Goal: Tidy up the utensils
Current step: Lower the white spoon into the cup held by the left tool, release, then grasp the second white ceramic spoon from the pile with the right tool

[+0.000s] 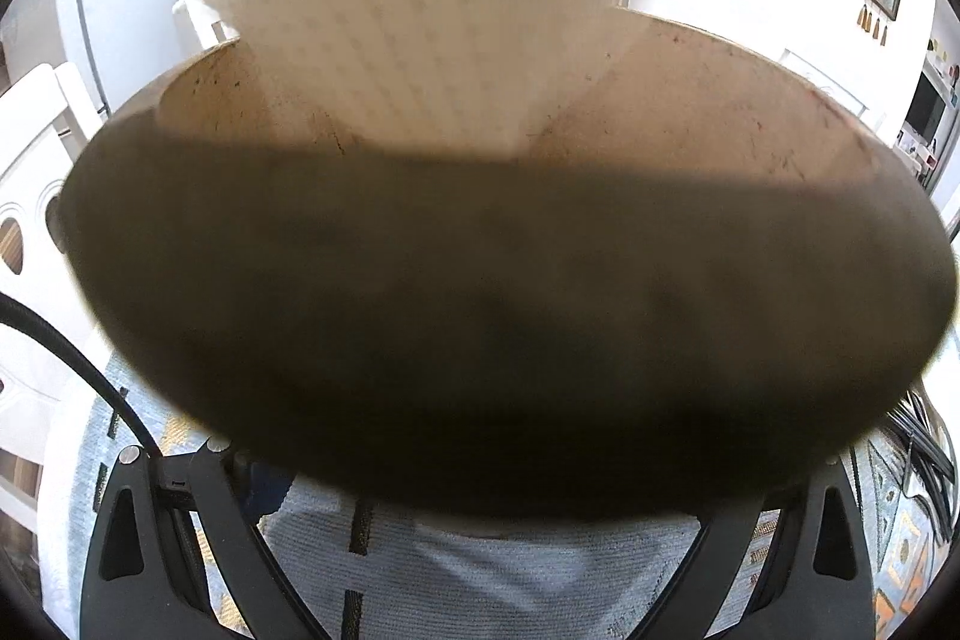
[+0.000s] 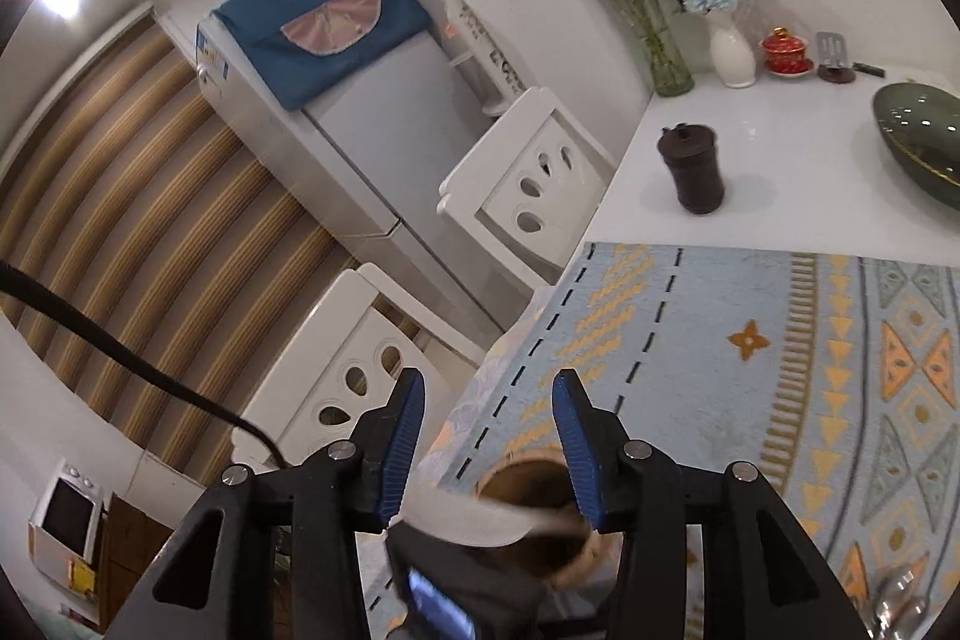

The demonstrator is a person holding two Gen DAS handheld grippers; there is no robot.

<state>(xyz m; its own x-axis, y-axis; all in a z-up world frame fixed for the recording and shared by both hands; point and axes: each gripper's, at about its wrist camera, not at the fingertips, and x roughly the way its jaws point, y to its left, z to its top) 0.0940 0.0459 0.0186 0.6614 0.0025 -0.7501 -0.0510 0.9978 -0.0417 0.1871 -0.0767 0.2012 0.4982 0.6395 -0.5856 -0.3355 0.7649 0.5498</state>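
- The left gripper (image 1: 498,514) is at the near wall of the wooden holder (image 1: 480,310). The wall hides its pads, so I cannot tell whether it clamps the holder or only braces it. It is best kept motionless, so that the mouth does not tip.
- The white dimpled rice paddle (image 2: 480,517) is already in the holder. Its blade leans across the rim on the holder's left side.
- The right gripper (image 2: 489,388) hangs just above the holder's mouth. Its blue pads are spread apart and touch nothing, so the paddle is free.
- Judged from this, the step in hand is the release and retreat. The right gripper should lift straight up from the holder with the pads kept wide, so that neither one snags the blade and levers it out.
- On the patterned mat (image 2: 750,340), right of the holder, lie blurred shiny metal pieces (image 2: 900,598), perhaps spoons. These are likely the next pick.
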